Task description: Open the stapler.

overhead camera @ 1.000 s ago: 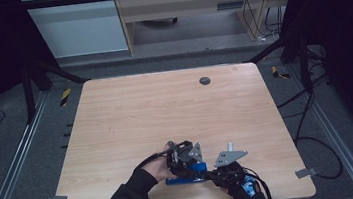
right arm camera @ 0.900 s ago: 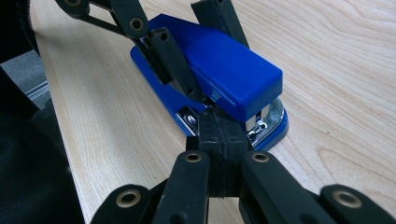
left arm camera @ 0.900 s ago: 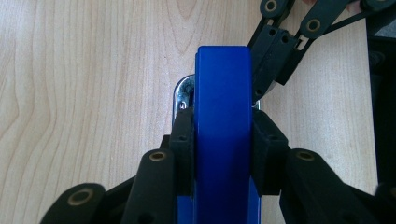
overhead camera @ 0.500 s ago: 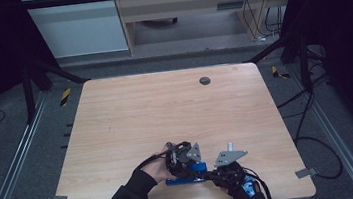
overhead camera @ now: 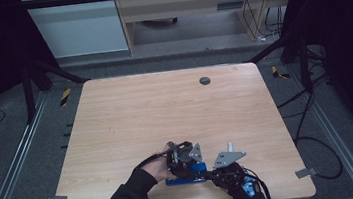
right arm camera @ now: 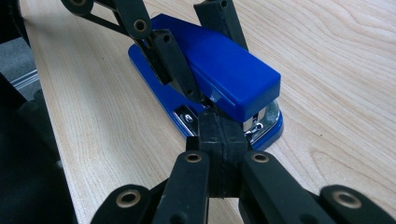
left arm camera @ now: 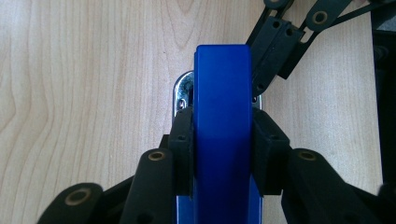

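A blue stapler lies flat on the wooden table near its front edge. My left gripper comes down over it, and in the left gripper view its two pads press on both sides of the stapler's blue top, so the left gripper is shut on it. My right gripper reaches in from the right. In the right gripper view the right gripper has its jaws pressed together with nothing between them, tips right at the stapler's metal front end. One left finger crosses the stapler's side.
A small round grommet hole sits near the table's far edge. The table's front edge runs close beside the stapler. Black frame rails and cables lie on the floor around the table.
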A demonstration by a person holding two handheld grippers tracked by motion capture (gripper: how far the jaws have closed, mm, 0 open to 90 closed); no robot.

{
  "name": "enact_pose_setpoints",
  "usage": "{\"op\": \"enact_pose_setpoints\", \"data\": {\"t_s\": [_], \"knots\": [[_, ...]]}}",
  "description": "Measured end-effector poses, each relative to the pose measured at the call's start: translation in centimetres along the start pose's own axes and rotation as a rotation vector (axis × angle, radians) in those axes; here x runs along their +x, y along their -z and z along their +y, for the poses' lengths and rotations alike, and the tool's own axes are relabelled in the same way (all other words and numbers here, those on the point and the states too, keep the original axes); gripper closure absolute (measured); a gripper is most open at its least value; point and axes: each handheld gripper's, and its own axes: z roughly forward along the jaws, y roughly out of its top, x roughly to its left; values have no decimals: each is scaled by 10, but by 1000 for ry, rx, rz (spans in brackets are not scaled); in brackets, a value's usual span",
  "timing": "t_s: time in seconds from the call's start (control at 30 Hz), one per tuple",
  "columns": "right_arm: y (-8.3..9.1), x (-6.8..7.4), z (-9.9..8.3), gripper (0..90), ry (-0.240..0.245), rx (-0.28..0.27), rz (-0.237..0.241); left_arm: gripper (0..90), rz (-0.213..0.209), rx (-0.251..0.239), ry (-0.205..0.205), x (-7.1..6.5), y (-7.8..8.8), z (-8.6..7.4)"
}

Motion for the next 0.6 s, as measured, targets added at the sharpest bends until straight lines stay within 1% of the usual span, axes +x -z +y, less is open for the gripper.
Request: {"op": "enact_pose_setpoints", "data": {"t_s": [0.13,0.17,0.23,0.27,0.37,0.4,0.43,0.5,0.6], "knots": [[0,0,0,900,3,0,-5,641,-1,14,-2,0,-3,2],[0,0,0,900,-1,-1,-5,640,-4,27,-2,0,-6,3],[0,0,-1,900,-2,-5,-1,645,-5,29,-4,1,-6,4],[0,-1,-1,900,-9,-3,2,648,-13,35,6,2,-6,5],[0,-1,-1,900,-10,-7,3,652,-15,32,10,2,-6,6],[0,-1,-1,900,-15,-8,6,652,-16,34,10,2,-6,6],[0,-1,-2,900,-13,-10,7,652,-14,49,1,2,-5,7],[0,-1,-2,900,-19,-8,7,653,-13,50,2,2,-5,8],[0,-1,-2,900,-15,-11,7,655,-11,47,2,2,-4,8]]}}
